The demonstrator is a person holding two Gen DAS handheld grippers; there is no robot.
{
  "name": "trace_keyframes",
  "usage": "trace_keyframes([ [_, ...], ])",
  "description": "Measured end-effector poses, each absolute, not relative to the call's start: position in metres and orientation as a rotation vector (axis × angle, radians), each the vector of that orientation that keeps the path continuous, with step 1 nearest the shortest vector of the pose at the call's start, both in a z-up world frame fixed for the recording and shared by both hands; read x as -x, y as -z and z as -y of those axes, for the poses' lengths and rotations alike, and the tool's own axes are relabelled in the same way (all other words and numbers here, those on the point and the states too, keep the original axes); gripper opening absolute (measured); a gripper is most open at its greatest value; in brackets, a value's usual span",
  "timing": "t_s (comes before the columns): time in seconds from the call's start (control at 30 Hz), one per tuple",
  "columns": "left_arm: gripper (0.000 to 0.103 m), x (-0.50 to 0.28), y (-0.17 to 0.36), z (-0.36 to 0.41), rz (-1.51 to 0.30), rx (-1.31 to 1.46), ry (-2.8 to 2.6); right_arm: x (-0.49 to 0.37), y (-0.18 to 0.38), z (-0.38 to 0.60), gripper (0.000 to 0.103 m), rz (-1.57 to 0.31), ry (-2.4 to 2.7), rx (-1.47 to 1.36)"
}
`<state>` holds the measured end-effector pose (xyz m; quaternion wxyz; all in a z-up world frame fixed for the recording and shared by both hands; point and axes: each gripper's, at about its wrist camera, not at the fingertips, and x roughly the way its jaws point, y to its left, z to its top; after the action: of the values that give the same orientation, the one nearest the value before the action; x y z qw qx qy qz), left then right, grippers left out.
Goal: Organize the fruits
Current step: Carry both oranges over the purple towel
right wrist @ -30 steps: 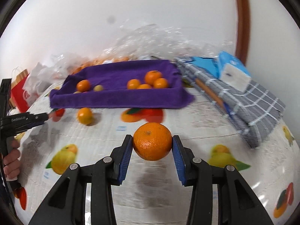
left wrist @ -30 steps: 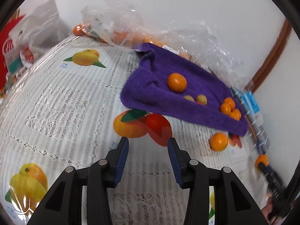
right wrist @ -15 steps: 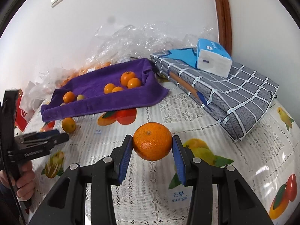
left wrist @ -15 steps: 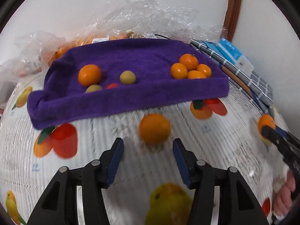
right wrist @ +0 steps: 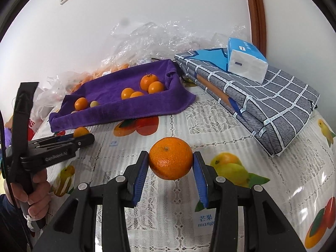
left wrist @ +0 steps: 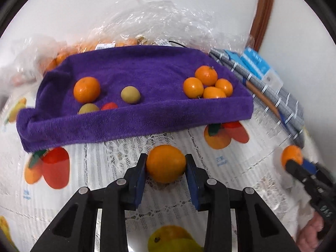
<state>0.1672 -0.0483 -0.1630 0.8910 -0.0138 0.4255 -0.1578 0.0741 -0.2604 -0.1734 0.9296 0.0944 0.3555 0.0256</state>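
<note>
A loose orange [left wrist: 166,163] rests on the fruit-print tablecloth in front of a purple towel [left wrist: 134,124]. My left gripper [left wrist: 166,166] has its jaws closing on it, and both blue pads touch its sides. On the towel lie several oranges [left wrist: 205,75] at the right, one orange [left wrist: 86,89] at the left, and two small yellow-green fruits [left wrist: 130,94]. My right gripper [right wrist: 170,163] is shut on a larger orange [right wrist: 170,160], held above the table. The right wrist view also shows the left gripper [right wrist: 84,136] at the left, low beside the towel [right wrist: 117,115].
A folded grey checked cloth [right wrist: 262,96] with a blue-and-white tissue pack [right wrist: 245,63] on it lies right of the towel. Crumpled clear plastic bags [right wrist: 147,40] holding more oranges sit behind the towel against the wall. A person's hand [right wrist: 35,197] grips the left tool.
My left gripper swung right from the bare tablecloth to the loose orange, opened wider around it, then closed onto it. The right gripper kept its orange and shifted only slightly.
</note>
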Motion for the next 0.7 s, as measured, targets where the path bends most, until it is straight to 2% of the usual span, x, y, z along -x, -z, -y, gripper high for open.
trace_keyframes([
  [0.7,0.034,-0.154,0.152,0.005,-0.741,0.291,0.348,-0.073,0.171,0.256,0.042,-0.716,-0.068,-0.164],
])
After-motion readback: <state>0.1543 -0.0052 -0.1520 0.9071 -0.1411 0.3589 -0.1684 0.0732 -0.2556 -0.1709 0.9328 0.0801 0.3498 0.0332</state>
